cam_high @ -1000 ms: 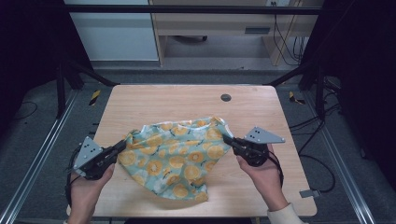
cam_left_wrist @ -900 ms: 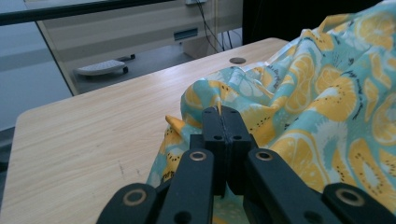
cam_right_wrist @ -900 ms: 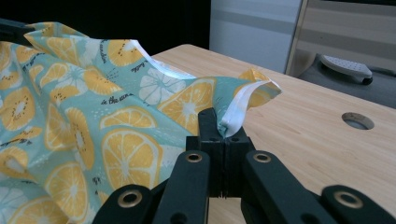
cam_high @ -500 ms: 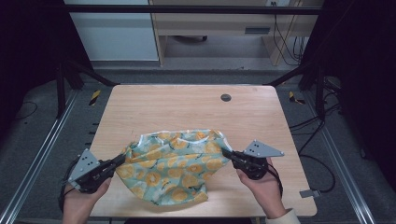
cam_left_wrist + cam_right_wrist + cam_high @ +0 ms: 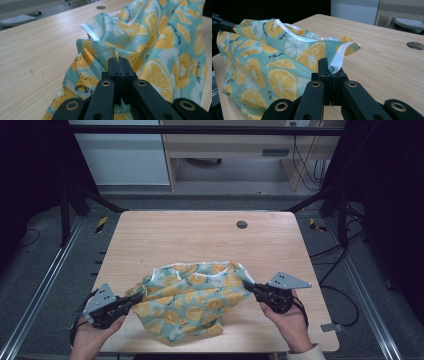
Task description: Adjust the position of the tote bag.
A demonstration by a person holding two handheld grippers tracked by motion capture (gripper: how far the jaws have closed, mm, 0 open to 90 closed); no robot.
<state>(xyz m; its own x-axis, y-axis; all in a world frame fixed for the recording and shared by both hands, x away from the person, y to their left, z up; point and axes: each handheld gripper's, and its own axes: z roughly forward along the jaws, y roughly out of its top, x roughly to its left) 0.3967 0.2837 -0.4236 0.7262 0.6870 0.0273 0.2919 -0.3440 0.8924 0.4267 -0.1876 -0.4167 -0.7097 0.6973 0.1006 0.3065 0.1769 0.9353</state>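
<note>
Cloth [image 5: 192,300] stretched between claws: left claw [image 5: 134,298] clamped tight on one edge, right claw [image 5: 248,285] on opposite.

I'm pinching thin, soft, matt printed cloth [image 5: 192,297] with a glossy white ribbon hem [image 5: 337,61], my left gripper [image 5: 120,62] showing matt black plastic jaws, the table [image 5: 200,235] looking smooth pale wood

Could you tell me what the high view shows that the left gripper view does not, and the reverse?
High view alone: the whole table, the floor around it, both hands, the right gripper clamped on the cloth's right end, the left gripper on its left. Left gripper view alone: its jaws pressed shut on a pinch of fabric, small printed lettering, the white hem up close. Shared: the orange-slice cloth, the wooden tabletop, the round hole.
</note>
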